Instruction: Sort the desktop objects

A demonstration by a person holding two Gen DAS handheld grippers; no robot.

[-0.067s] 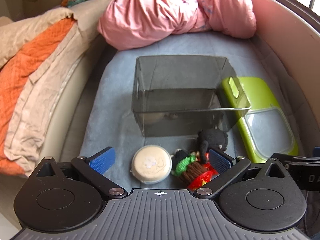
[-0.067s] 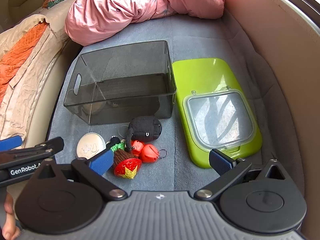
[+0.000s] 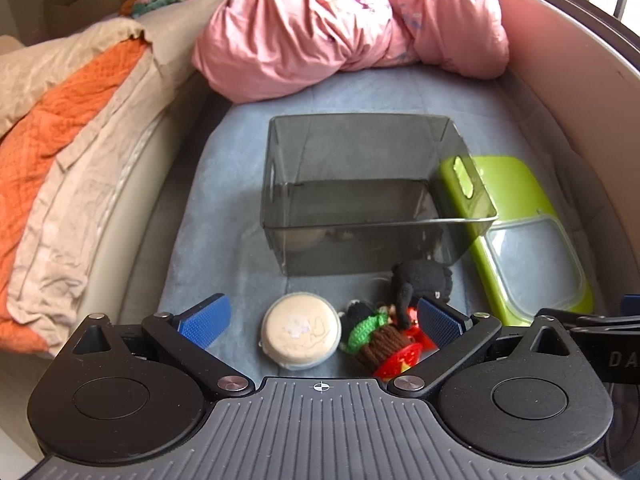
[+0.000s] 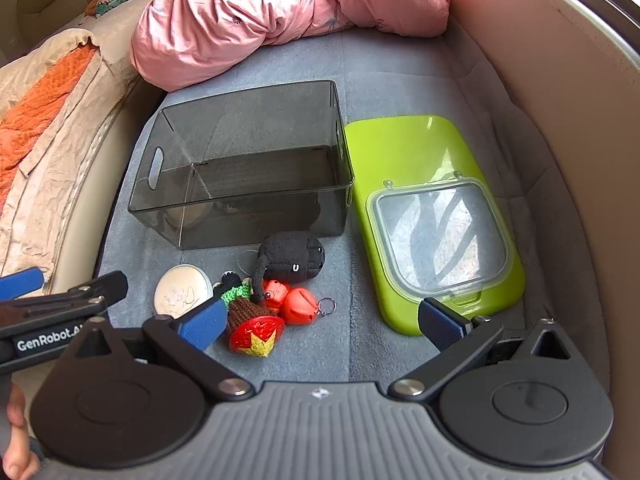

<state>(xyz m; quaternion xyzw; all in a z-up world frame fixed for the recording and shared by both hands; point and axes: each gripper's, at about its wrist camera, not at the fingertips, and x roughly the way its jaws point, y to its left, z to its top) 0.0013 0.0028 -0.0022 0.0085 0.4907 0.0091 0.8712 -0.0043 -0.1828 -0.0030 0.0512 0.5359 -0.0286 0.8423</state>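
Both your claws are spread as wide as they go and there's nothing in either of them. Your left claw (image 3: 320, 318) points steeply down over the near end of the grey mat (image 3: 224, 208), with the round tin (image 3: 301, 330) sitting on the mat right between its blue pads, not touched by either. Just right of the tin is the knitted toy (image 3: 380, 340) with its red and yellow cap, close to the right pad. Your right claw (image 4: 322, 322) hangs over a bare patch of mat, and its left pad is in front of the tin and the knitted toy from that view.

A bit further in, the orange charm (image 4: 298, 302) with its key ring lies touching the knitted toy, and the black plush (image 4: 292, 258) sits just behind it, right up against the front wall of the bin (image 4: 240, 200). The smoky see-through bin stands mid-mat. I can't tell if the shapes showing through its front wall are things inside it or just reflections. The green lid (image 4: 404, 148) with its clear window lies flat just beside the bin on the right side of the mat.

At the far end a pink quilt (image 3: 352, 24) is bunched up, and an orange and beige blanket (image 3: 60, 120) drapes along the left edge.
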